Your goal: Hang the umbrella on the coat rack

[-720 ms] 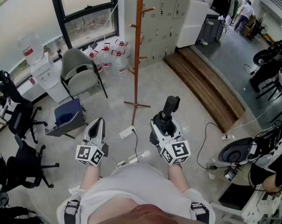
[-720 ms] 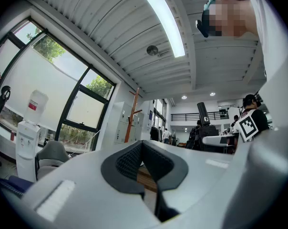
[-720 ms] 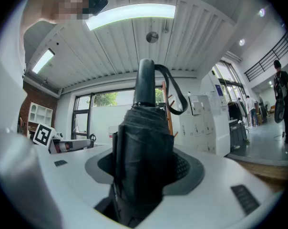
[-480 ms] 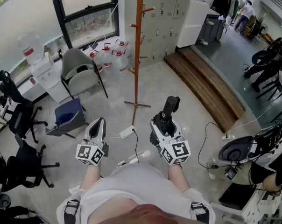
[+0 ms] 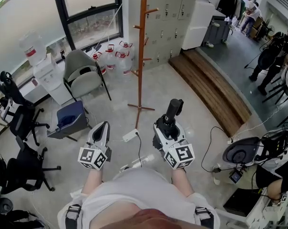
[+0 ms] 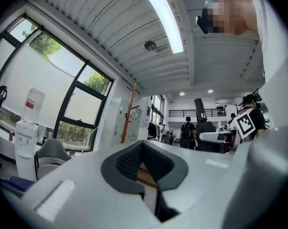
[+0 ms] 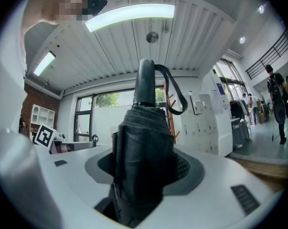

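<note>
Gripping a folded black umbrella (image 5: 174, 109) around its bundled cloth, the right gripper (image 5: 167, 127) is held level just ahead of the person's waist. Its jaws press on both sides of the cloth, and the handle end with its wrist strap (image 7: 184, 98) sticks out past them. Beside it the left gripper (image 5: 100, 130) is level too, with its jaws closed together and nothing between them. On the grey floor just beyond the two grippers lies a white power strip (image 5: 129, 135) with a black cable. Further out, the wooden coat rack (image 5: 141, 51) stands upright on its cross foot, well apart from the umbrella, with short pegs up its pole. Left of the rack is a grey chair (image 5: 82, 78), and water bottles (image 5: 116, 56) cluster behind it by the window. To the right a wooden step (image 5: 210, 87) runs diagonally across the floor. Grey lockers (image 5: 168, 8) stand behind the rack, and people (image 5: 251, 11) are at the far end of the room.
</note>
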Tool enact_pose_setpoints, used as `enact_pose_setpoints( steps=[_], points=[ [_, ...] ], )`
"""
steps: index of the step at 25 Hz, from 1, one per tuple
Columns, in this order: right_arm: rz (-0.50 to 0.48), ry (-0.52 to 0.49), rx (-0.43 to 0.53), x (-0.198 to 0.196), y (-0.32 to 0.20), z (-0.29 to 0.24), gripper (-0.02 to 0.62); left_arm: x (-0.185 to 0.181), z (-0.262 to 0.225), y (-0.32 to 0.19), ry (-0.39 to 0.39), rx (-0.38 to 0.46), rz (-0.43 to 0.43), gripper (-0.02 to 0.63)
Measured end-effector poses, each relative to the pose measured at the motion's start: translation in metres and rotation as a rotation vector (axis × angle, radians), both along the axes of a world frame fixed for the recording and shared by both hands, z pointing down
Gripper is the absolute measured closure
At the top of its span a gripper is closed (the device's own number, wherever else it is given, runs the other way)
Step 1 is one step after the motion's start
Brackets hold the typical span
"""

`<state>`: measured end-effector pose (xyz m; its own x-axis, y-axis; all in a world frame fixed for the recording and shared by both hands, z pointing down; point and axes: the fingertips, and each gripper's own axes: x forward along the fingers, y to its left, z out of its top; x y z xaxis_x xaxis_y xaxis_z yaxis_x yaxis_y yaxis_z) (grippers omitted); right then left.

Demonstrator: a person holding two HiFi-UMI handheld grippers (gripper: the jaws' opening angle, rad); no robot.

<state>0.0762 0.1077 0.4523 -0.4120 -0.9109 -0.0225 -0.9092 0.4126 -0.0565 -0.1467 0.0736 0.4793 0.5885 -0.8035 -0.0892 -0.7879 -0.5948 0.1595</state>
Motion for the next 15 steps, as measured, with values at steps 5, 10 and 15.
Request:
enact_pose_setpoints(
  steps=[5, 10, 15],
  points=[
    [-0.019, -0.008, -0.009, 0.005, -0.002, 0.003, 0.345, 0.005, 0.003, 0.001, -0.001, -0.011, -0.010, 0.597],
    [-0.040, -0.019, -0.025, 0.013, -0.005, 0.008, 0.345, 0.012, 0.004, 0.002, -0.006, -0.017, -0.024, 0.597],
    [-0.067, -0.026, -0.027, 0.025, -0.006, 0.009, 0.345, 0.023, 0.005, 0.005, -0.013, -0.020, -0.049, 0.597]
  ],
)
